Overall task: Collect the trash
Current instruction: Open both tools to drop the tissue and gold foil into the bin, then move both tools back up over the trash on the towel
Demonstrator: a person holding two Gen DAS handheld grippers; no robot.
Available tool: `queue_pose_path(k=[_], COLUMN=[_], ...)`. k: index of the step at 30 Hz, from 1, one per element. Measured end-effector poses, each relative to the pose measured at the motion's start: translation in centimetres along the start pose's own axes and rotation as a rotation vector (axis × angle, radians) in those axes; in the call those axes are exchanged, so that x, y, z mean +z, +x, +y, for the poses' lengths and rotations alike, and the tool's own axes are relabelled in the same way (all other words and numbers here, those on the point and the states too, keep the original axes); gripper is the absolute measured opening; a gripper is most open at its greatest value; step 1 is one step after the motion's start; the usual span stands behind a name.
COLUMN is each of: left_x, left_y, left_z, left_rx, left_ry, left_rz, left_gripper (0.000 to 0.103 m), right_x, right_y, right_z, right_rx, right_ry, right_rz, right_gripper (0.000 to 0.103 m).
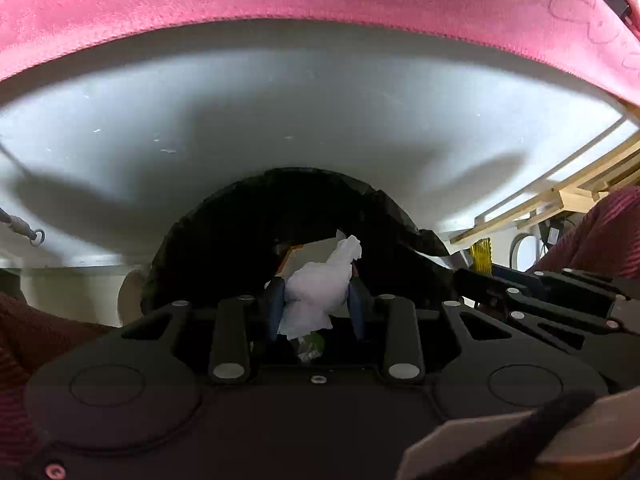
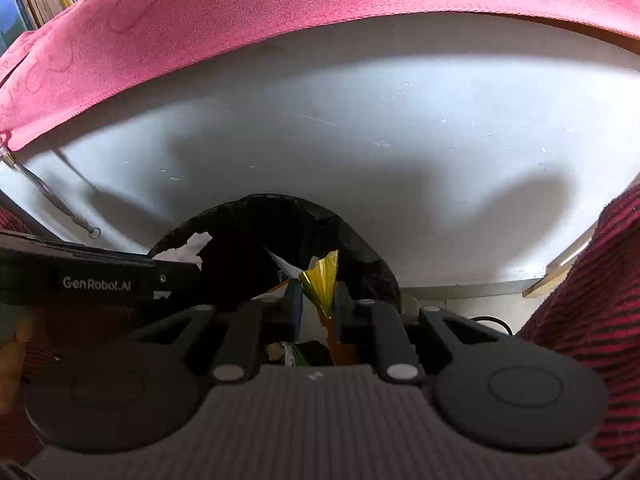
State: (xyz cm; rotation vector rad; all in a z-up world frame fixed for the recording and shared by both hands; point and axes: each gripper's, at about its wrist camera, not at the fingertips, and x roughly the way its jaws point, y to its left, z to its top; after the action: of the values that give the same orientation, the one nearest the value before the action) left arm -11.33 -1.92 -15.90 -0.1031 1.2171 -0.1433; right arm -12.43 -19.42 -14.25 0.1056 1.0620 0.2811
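- Your left gripper (image 1: 316, 300) is clamped on a crumpled white tissue (image 1: 320, 284); both blue pads press its sides, and the wad bulges above and below them.
- Your right gripper (image 2: 318, 300) is nearly together on a gold foil wrapper (image 2: 322, 280). The foil fans out above the pads and its twisted tail runs down between them. The pads look to be on it, though the grip appears light.
- Both pieces hang right over the mouth of the black-lined trash bin (image 1: 280, 200), which stands against the white wall (image 1: 280, 100). The right wrist view shows the same bin (image 2: 352, 232) just beyond the foil.
- Inside the bin you already have some refuse: a white-and-orange carton-like piece (image 1: 304, 254) sits behind the tissue, and a green-and-clear wrapper scrap (image 1: 310, 346) shows below it. What exactly these are I cannot tell.
- Judgement on progress: the pick-up part of this round is done for both hands; the drop is not. Neither piece has left its pads yet.
- What is left, as I read it: part both pairs of pads so tissue and foil fall into the liner, then check nothing clings to a pad.
- Beyond the bin, a pink cloth (image 2: 280, 8) hangs over the wall's top edge and wooden slats (image 1: 560, 196) lean at the right. No further trash shows in either view, so whether more remains to collect I cannot say.
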Motion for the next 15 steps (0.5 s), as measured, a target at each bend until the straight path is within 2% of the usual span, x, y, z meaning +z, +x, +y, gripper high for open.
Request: queue_pose_path(k=[3, 4, 10, 11, 15], left_x=[0.19, 0.16, 0.51, 0.57, 0.87], left_y=[0.03, 0.05, -0.17, -0.20, -0.44], left_z=[-0.05, -0.04, -0.58, -0.64, -0.66], left_rx=[0.006, 0.008, 0.034, 0.041, 0.065], left_ry=[0.002, 0.002, -0.006, -0.006, -0.001], left_rz=[0.005, 0.005, 0.016, 0.015, 0.007], left_gripper=[0.032, 0.034, 0.063, 0.067, 0.073], right_x=[-0.06, 0.11, 0.27, 0.27, 0.34], right_y=[0.04, 0.05, 0.10, 0.05, -0.15], right_z=[0.12, 0.04, -0.07, -0.08, -0.25], right_rx=[-0.001, 0.002, 0.006, 0.005, 0.007], right_ry=[-0.006, -0.007, -0.019, -0.020, -0.008], right_rz=[0.002, 0.001, -0.008, -0.009, -0.012], right_gripper=[0.027, 0.034, 0.058, 0.059, 0.063])
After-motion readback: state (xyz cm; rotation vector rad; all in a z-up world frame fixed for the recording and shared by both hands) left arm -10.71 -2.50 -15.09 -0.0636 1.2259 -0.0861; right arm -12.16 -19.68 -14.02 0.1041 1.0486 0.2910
